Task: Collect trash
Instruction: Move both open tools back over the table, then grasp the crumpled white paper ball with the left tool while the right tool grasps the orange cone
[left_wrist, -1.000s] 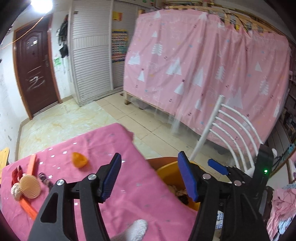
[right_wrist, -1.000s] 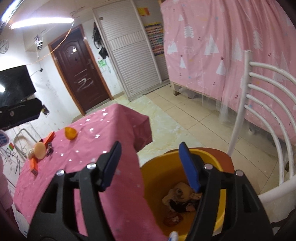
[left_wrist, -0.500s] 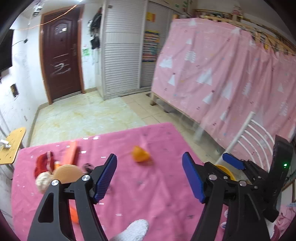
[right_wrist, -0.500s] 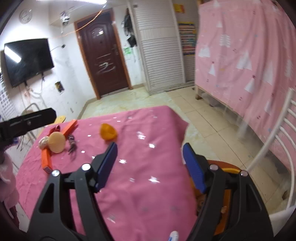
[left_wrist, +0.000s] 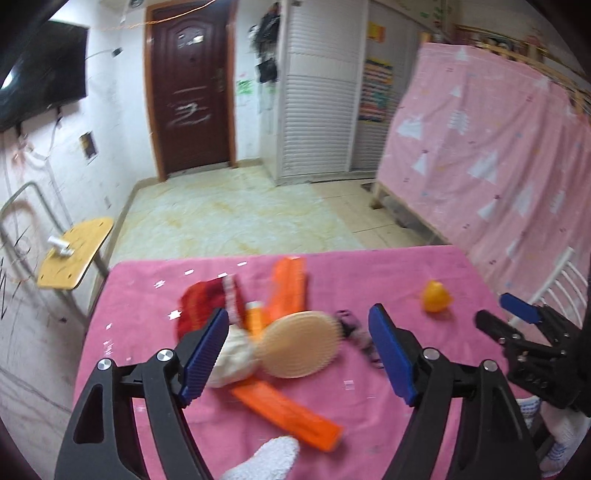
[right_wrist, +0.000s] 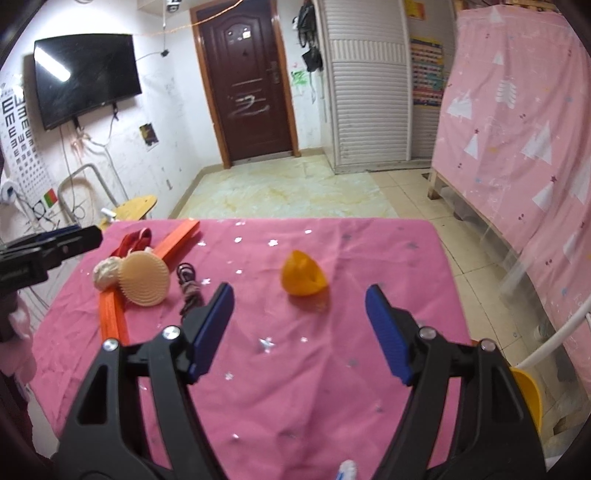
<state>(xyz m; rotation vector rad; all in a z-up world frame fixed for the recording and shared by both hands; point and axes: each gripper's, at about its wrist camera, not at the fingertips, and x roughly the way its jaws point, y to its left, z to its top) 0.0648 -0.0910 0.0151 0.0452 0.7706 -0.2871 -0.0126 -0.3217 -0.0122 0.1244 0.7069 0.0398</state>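
Orange peel piece (right_wrist: 303, 277) is sat alone on the pink-clothed counter (right_wrist: 332, 387), dead ahead of the right tongs (right_wrist: 299, 332), held wide, nothing gripped. Left tongs (left_wrist: 295, 354), empty and opening, are aimed at the crumpled white tissue wad (left_wrist: 236, 354).

Only rows of the letter E read clearly, on the eye chart (right_wrist: 16, 129) at the left wall

Bare pink tablecloth (right_wrist: 295, 369) lies open around the orange peel (right_wrist: 303, 278); clutter pile (right_wrist: 144, 280) crowds the left.
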